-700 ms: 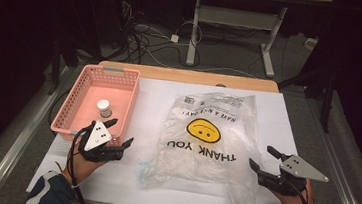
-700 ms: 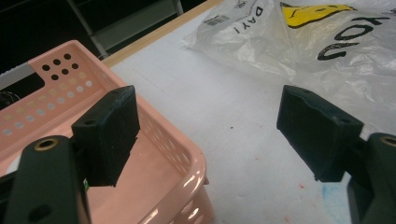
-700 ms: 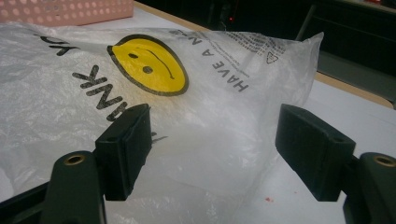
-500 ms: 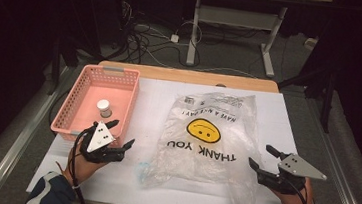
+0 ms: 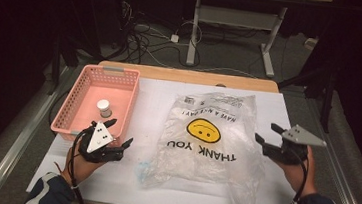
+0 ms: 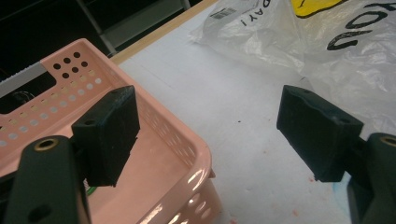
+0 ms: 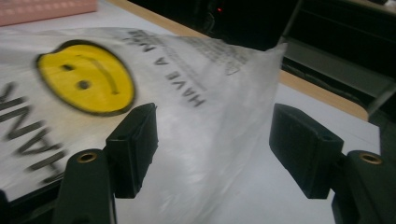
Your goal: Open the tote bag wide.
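On bench (image 5: 149,199), centre: clear bag (image 5: 210,145) lying flat, smiley print up. At bench's left: pink basket (image 5: 76,104) holding small bottle (image 5: 103,107). Left gripper (image 5: 116,132) at basket's near right corner, jaws apart and empty, one jaw over basket rim, bag well apart. Right gripper (image 5: 266,134) just beside bag's right edge, jaws apart and empty, pointing at bag. Nothing between either gripper and bag. Compared with earlier frames: left gripper shifted slightly right; right gripper, bag, basket and bottle unchanged in position.
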A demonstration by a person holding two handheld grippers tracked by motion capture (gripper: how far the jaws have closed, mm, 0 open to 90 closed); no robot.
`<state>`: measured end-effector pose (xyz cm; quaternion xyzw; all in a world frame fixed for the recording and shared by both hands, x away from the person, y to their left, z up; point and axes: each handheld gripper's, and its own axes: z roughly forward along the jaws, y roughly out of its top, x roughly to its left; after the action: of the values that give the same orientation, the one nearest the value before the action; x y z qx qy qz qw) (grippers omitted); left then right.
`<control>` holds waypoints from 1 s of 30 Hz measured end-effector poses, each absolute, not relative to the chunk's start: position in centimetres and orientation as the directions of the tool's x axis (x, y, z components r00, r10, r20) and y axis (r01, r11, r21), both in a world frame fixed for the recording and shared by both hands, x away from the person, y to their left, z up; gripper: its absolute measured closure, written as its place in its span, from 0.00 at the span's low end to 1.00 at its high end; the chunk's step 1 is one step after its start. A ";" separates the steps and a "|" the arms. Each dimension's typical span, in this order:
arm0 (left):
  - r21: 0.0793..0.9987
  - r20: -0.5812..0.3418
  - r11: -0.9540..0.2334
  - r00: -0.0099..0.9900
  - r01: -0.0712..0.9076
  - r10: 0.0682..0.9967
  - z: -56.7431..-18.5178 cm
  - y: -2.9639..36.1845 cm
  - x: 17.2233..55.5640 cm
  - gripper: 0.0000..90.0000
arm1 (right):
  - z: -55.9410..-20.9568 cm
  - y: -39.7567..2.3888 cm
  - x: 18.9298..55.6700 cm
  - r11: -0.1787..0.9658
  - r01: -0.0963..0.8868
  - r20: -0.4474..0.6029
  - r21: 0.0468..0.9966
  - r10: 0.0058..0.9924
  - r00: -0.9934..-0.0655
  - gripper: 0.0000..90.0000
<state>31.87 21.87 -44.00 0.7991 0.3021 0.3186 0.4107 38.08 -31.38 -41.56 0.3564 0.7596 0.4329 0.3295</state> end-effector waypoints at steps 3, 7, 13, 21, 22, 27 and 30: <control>0.857 0.250 -0.467 0.613 0.221 0.749 -43.9 22.0 31.8 0.23 | -41.2 -31.3 40.4 0.374 0.256 -0.191 0.891 0.822 -0.536 0.47; 0.860 0.241 -0.459 0.616 0.222 0.750 -44.0 22.0 31.9 0.23 | -41.2 -30.2 45.4 0.408 0.329 -0.198 0.852 0.831 -0.519 0.47; 0.862 0.240 -0.461 0.633 0.210 0.736 -44.0 22.1 32.2 0.23 | -41.8 -28.4 49.8 0.420 0.416 -0.187 0.806 0.849 -0.495 0.54; 0.838 0.270 -0.505 0.647 0.207 0.713 -44.5 22.0 32.8 0.23 | -43.1 -27.3 52.3 0.441 0.466 -0.207 0.767 0.858 -0.470 0.98; 0.837 0.269 -0.506 0.648 0.208 0.712 -44.6 22.2 32.9 0.24 | -43.2 -27.3 52.6 0.434 0.470 -0.211 0.769 0.866 -0.454 1.00; 0.831 0.276 -0.515 0.647 0.212 0.711 -44.7 22.4 33.2 0.24 | -43.0 -28.3 52.7 0.377 0.487 -0.192 0.788 0.901 -0.388 1.00; 0.836 0.268 -0.506 0.645 0.214 0.716 -44.7 22.6 33.2 0.24 | -43.3 -30.9 52.4 0.300 0.541 -0.146 0.786 0.940 -0.310 1.00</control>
<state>33.23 22.60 -44.70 0.8109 0.2865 0.3087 0.4063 52.41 -30.88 -43.34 0.4978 0.7434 0.3195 0.3121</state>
